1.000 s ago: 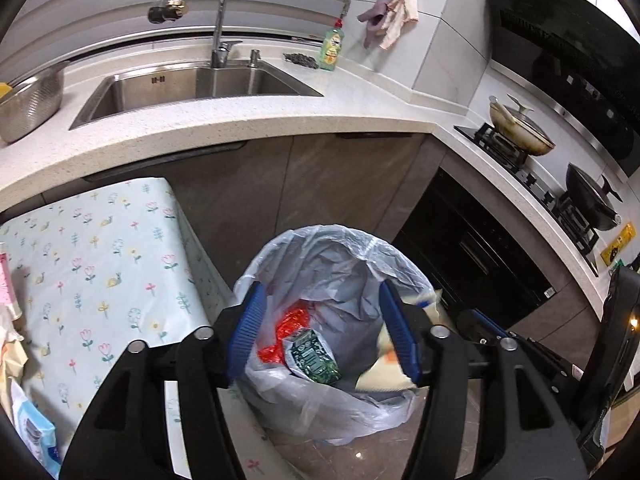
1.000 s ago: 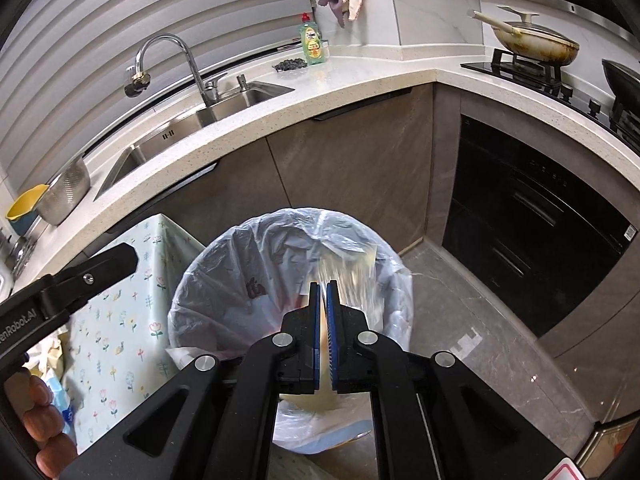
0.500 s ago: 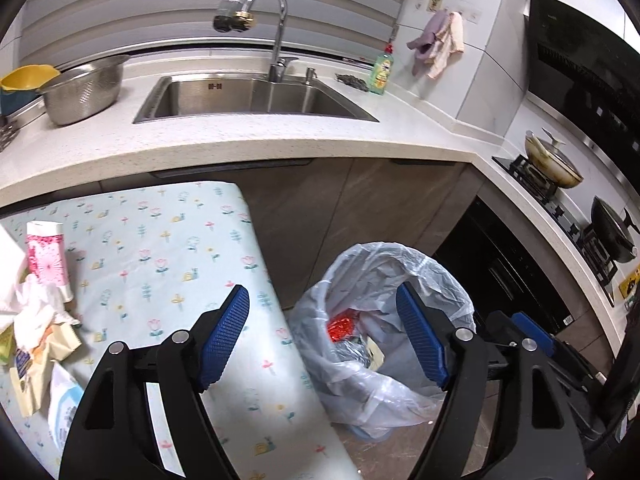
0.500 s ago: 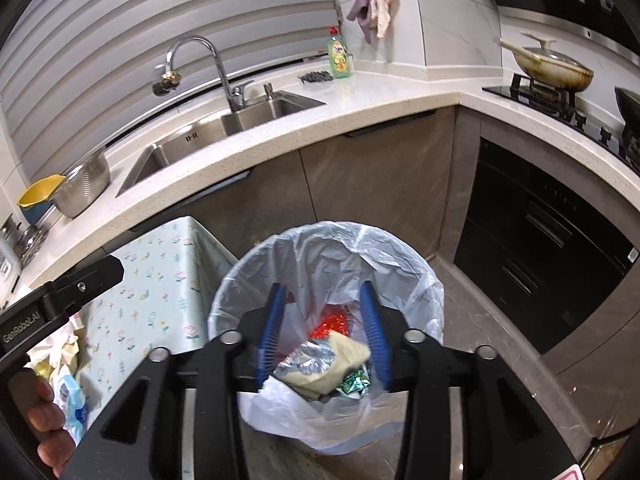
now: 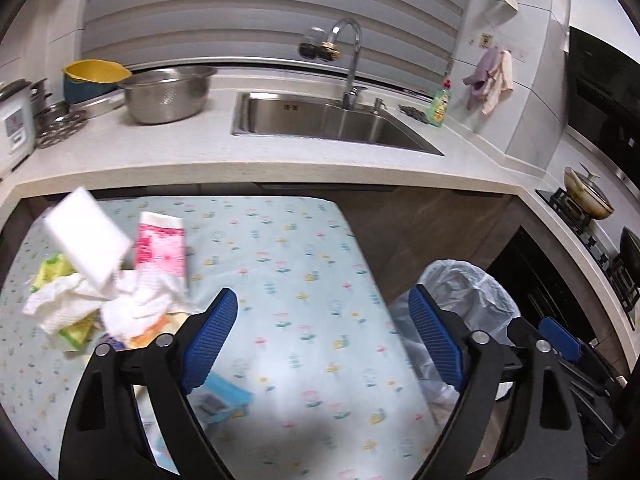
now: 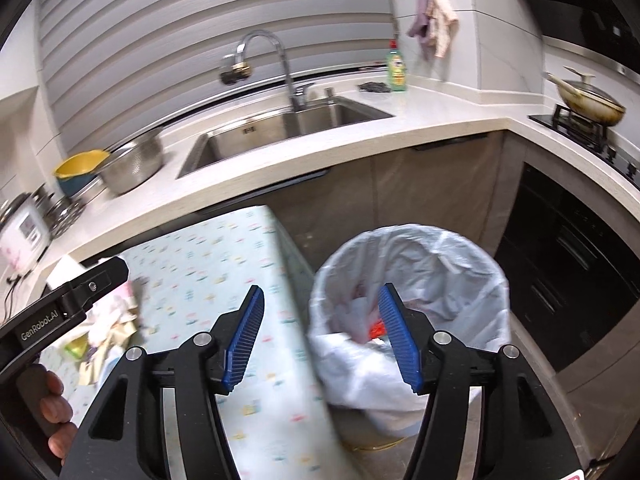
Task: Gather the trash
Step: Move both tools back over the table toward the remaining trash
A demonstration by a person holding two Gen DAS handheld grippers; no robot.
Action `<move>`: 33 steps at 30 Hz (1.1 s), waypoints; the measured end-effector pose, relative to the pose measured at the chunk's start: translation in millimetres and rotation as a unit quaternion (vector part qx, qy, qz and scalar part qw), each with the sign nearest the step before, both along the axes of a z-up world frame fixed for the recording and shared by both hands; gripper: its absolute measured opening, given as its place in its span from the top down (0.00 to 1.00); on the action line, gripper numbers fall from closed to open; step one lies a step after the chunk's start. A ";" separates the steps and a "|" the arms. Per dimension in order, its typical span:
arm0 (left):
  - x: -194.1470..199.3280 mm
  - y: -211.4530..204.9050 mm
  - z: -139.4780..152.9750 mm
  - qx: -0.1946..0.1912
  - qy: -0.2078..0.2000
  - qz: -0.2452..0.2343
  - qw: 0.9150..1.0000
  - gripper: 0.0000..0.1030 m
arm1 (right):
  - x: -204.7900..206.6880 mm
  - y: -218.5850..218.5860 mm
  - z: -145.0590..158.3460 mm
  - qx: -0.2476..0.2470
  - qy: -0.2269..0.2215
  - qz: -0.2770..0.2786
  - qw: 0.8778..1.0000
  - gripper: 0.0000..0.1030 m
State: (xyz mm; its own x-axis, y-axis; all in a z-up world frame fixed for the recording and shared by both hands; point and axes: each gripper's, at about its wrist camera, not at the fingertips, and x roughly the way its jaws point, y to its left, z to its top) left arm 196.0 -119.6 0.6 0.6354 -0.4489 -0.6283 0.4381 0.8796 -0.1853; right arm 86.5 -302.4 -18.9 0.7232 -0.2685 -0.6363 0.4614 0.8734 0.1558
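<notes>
While a heap of trash (image 5: 108, 292) lies at the left of the left wrist frame, on the floral tablecloth (image 5: 288, 280), nothing is held by either tool. That heap holds crumpled white tissues (image 5: 132, 300), a pink packet (image 5: 161, 248), a white flat piece (image 5: 86, 240) leaning above them, and yellow-green wrappers (image 5: 76, 326); a light blue pack (image 5: 224, 396) lies apart, low in the frame behind the left blue pad. Released and spread wide, the left gripper (image 5: 324, 340) hangs over the cloth with nothing between its pads. At lower right of that frame stands the bin with its white bag (image 5: 468, 296), just beside the table's edge. Seen from the right wrist, the right gripper (image 6: 322, 340) is also spread wide and empty, straddling the table edge and the bag's rim (image 6: 408, 236); red scraps (image 6: 376, 326) show inside. Across the upper part run the pale counter (image 6: 420, 128), steel sink (image 6: 280, 128), faucet (image 6: 276, 60) and green soap bottle (image 6: 396, 68).
</notes>
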 end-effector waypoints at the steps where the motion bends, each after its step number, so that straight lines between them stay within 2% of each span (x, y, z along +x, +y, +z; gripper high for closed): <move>1: 1.0 9.6 0.8 0.003 -0.004 0.008 1.000 0.18 | 3.3 9.4 -0.2 -0.001 0.001 0.007 1.000 0.43; 7: 10.2 56.9 4.8 0.007 -0.005 0.041 0.999 0.18 | 18.9 57.5 -1.3 -0.002 0.007 0.045 0.999 0.40; 17: 9.4 137.7 3.2 0.036 -0.019 0.089 0.995 0.14 | 32.6 124.2 -9.1 0.003 0.020 0.087 0.996 0.34; 22: 9.1 173.7 -5.7 0.052 -0.016 0.117 0.992 0.14 | 36.1 155.3 -24.8 0.017 0.034 0.106 0.994 0.30; 33: 9.9 227.0 -29.5 0.053 0.012 0.150 0.987 0.14 | 52.6 205.7 -67.3 0.035 0.076 0.131 0.988 0.30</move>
